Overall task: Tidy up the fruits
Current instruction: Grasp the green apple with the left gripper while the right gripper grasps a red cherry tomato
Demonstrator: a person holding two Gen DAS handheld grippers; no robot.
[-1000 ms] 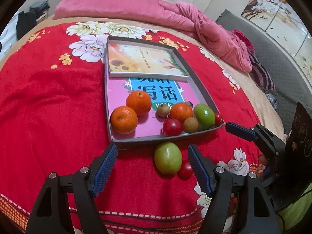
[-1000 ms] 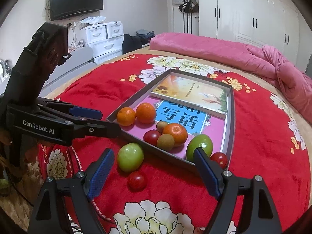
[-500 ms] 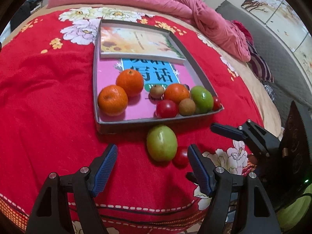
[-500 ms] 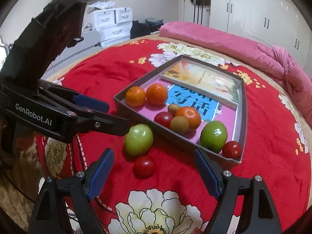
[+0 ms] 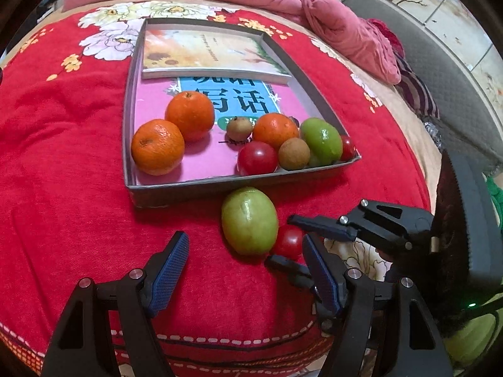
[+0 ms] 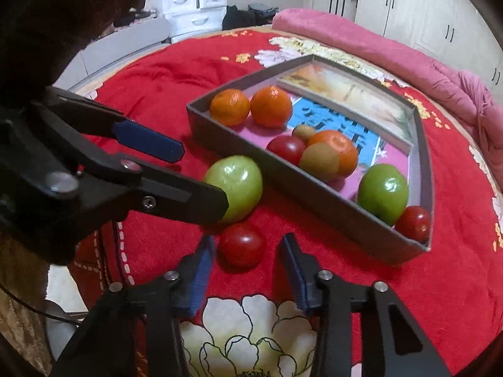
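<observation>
A grey tray (image 5: 195, 185) on the red bedspread holds oranges, red tomatoes, brown fruits, a green fruit and two books. A loose green fruit (image 5: 249, 221) and a small red tomato (image 5: 288, 241) lie just in front of the tray. My left gripper (image 5: 245, 270) is open, close before the green fruit. My right gripper (image 6: 248, 257) is open with its blue pads either side of the red tomato (image 6: 242, 244), not touching it. The green fruit (image 6: 235, 185) lies beyond, partly hidden by the left gripper's finger.
The bed's front edge with a stitched border (image 5: 220, 339) lies just below the grippers. A pink quilt (image 5: 330, 15) is bunched behind the tray. White drawers (image 6: 195, 6) and wardrobes stand beyond the bed.
Both grippers have moved forward and down toward the loose fruits. The right gripper has narrowed and now straddles the red tomato.
</observation>
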